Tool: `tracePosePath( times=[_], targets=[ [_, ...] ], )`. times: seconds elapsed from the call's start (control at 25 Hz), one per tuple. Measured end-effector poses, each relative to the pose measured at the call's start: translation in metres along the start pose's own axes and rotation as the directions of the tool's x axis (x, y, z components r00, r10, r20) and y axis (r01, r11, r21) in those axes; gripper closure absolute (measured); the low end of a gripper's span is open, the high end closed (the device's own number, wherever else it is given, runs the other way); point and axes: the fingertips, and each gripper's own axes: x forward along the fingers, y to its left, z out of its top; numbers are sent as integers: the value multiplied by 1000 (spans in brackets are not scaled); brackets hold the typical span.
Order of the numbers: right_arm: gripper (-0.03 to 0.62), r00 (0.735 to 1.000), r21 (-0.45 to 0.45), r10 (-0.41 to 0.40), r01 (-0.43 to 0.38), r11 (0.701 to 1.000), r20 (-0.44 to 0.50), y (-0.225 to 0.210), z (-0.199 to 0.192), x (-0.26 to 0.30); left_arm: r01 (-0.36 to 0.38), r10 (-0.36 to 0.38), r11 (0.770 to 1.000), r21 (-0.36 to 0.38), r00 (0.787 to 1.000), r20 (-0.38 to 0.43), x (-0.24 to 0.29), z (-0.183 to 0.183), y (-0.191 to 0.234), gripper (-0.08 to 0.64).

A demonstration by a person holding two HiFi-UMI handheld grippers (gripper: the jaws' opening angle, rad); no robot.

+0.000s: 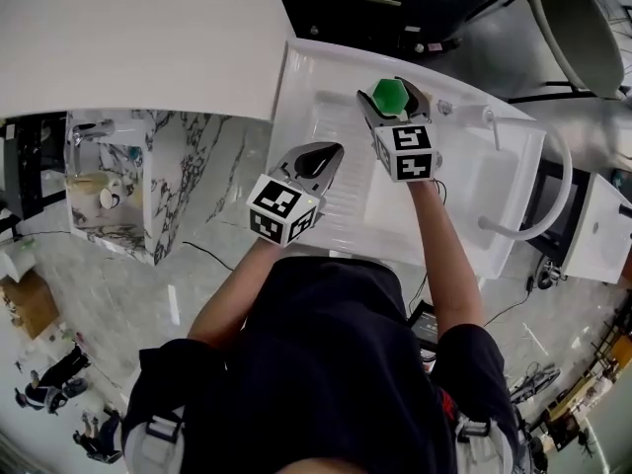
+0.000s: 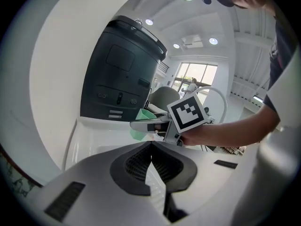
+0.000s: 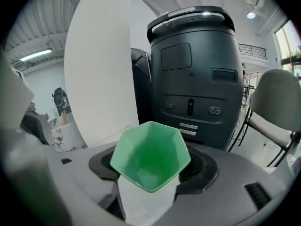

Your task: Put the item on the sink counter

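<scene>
A green faceted cup (image 1: 390, 95) is held upright in my right gripper (image 1: 393, 100), whose jaws are shut on its sides, above the back of the white sink counter (image 1: 306, 77). In the right gripper view the cup (image 3: 150, 157) fills the space between the jaws of the right gripper (image 3: 151, 180), its mouth open toward the camera. My left gripper (image 1: 321, 154) hovers over the ribbed drainboard (image 1: 346, 196), shut and empty. The left gripper (image 2: 151, 149) has its pads pressed together; beyond it the cup (image 2: 142, 122) shows in the right gripper.
A curved white faucet (image 1: 555, 197) arches over the basin at the right. A dark machine (image 3: 195, 79) stands behind the counter, with a grey chair (image 1: 578, 28) beside it. A white round tabletop (image 1: 128, 38) and a marble block (image 1: 183, 181) lie to the left.
</scene>
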Motion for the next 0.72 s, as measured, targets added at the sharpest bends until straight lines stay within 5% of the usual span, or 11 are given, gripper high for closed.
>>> tracePosePath(
  times=[0.72],
  targets=[
    [261,999,18,-53,53,998,-11,-15,-18,39,7,-8,1000,-14,999,-44,6,-8,17,548]
  ],
)
